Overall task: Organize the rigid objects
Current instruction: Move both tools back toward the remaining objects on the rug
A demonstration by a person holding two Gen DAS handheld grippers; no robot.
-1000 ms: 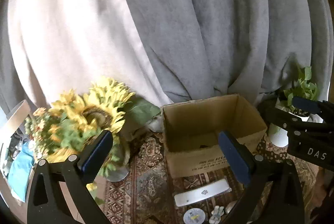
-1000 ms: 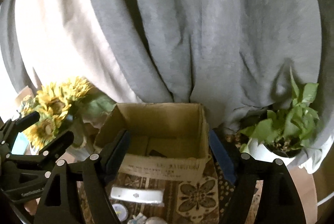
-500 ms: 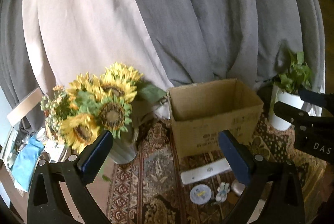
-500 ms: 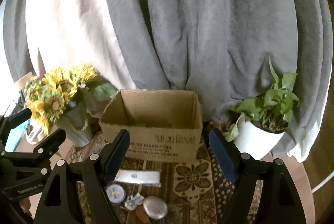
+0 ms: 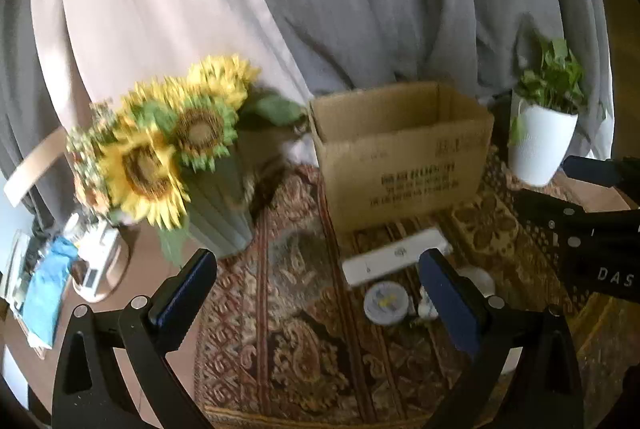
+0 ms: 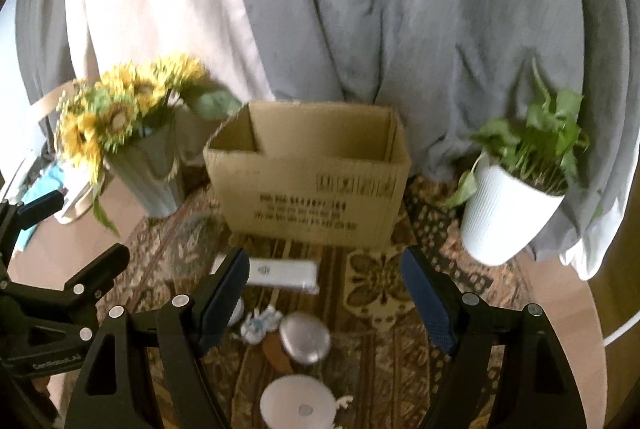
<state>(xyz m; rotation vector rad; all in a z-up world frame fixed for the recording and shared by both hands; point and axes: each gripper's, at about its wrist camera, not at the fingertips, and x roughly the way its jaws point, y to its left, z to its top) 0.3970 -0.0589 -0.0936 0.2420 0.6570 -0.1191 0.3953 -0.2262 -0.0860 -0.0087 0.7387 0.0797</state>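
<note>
Grippers hover empty over a patterned rug [image 6: 376, 281] on the worktop: the left gripper [image 5: 316, 293] and right gripper [image 6: 324, 293] both stand wide open, holding nothing.

At frame centre in both views sits an open cardboard box [image 6: 308, 181], the likely destination; its inside is hidden from this angle, so whether anything is already packed cannot be told. In front of it, low in the right wrist view, the loose items still lie on the rug: a white bar [image 6: 282, 273] nearest the box, then a small pale figurine [image 6: 260, 323], a silver oval case [image 6: 306, 343] with a brown piece [image 6: 276, 353] beside it, and a round white disc [image 6: 298, 407] at the bottom edge. The left wrist view adds a round tin [image 5: 386, 303] below the bar.

Sunflowers in a vase [image 5: 218, 213] fill the left of the frame, a potted plant [image 6: 508, 213] the right, grey curtains behind.

Judged from this, sorting has barely begun: every visible piece remains to be lifted.
</note>
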